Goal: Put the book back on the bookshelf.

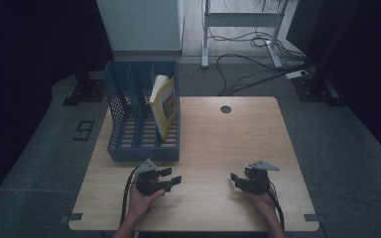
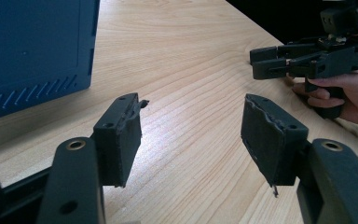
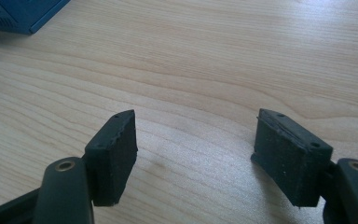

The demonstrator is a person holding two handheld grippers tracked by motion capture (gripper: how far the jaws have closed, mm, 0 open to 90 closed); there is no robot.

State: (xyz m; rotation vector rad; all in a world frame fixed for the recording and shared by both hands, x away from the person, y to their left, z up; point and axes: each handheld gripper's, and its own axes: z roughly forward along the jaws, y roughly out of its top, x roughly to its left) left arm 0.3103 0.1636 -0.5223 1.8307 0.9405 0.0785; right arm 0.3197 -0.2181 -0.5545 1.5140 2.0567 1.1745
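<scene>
While both grippers, left point(image 1: 172, 177) and right point(image 1: 235, 179), rest empty-jawed on the table point(image 1: 218, 144), the yellow book point(image 1: 164, 106) leaning in the blue file rack point(image 1: 124, 148) may tip if nudged.

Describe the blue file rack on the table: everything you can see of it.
The blue file rack is a plastic-looking organiser with upright dividers forming slots, perforated side walls and a slatted floor. It stands upright at the table's far left, open towards the top. A yellow book leans tilted in its rightmost slot. The left gripper lies just in front, apart from it; the left gripper view shows its solid blue wall with slanted slits.
</scene>
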